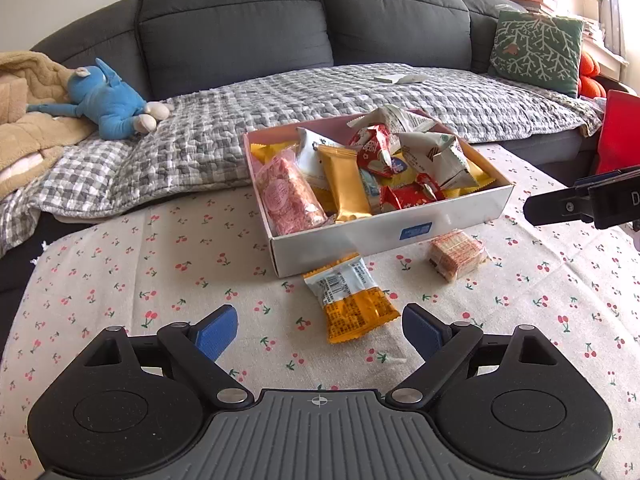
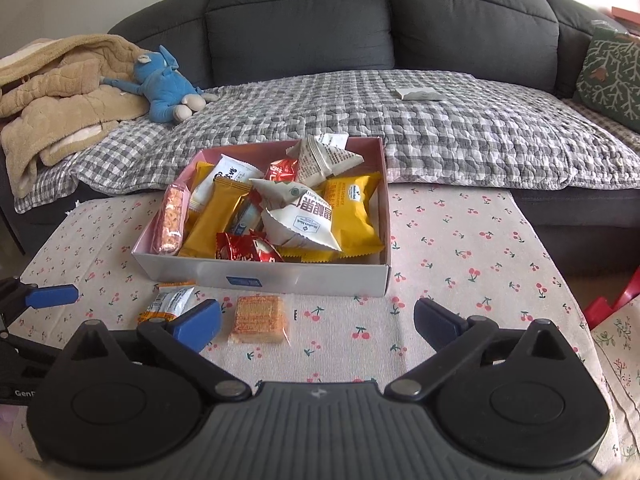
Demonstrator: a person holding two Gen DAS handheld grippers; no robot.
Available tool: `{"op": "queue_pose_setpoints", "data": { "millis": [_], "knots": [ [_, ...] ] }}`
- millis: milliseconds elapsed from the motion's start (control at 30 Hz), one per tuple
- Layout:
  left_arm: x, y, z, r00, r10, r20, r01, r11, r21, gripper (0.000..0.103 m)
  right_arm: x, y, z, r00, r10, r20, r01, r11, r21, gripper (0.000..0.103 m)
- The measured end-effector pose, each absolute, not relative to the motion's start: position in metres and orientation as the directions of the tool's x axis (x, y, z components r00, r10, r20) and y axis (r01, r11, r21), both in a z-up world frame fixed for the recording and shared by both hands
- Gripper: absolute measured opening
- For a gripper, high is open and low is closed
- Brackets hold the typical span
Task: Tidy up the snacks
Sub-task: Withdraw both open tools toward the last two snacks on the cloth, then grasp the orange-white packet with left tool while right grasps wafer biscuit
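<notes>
Both tools gape empty: left tool [image 1: 320, 332] behind the yellow packet [image 1: 352, 304], right tool [image 2: 318, 326] near the wafer pack [image 2: 258, 320]. Pinching either slick wrapper's edge might let it slip short of the heaped box [image 2: 304, 280].

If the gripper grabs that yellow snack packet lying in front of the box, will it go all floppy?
Probably a bit. The yellow snack packet is a thin, crinkly wrapper lying flat on the tablecloth, so its ends may droop. It looks light and likely slippery, being shiny. It won't roll. The left gripper is open nearby.

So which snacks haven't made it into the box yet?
Two: the yellow-and-white packet and the clear-wrapped wafer block, both on the cloth before the box.
</notes>
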State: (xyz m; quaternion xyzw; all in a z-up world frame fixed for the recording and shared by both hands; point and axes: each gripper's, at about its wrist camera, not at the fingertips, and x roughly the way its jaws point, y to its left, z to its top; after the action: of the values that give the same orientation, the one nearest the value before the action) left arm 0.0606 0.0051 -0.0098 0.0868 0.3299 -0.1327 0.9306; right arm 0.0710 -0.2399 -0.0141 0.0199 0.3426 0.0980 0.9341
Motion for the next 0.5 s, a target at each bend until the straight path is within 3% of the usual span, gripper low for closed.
{"op": "queue_pose_setpoints", "data": {
  "millis": [500],
  "knots": [
    [0.071, 0.004, -0.046, 0.771, -0.212, -0.600, 0.269, 0.963, 0.007, 0.091, 0.072, -0.216, -0.061, 0.730, 0.208, -0.651, -0.300, 0.953, -0.032, 0.102]
  ]
}}
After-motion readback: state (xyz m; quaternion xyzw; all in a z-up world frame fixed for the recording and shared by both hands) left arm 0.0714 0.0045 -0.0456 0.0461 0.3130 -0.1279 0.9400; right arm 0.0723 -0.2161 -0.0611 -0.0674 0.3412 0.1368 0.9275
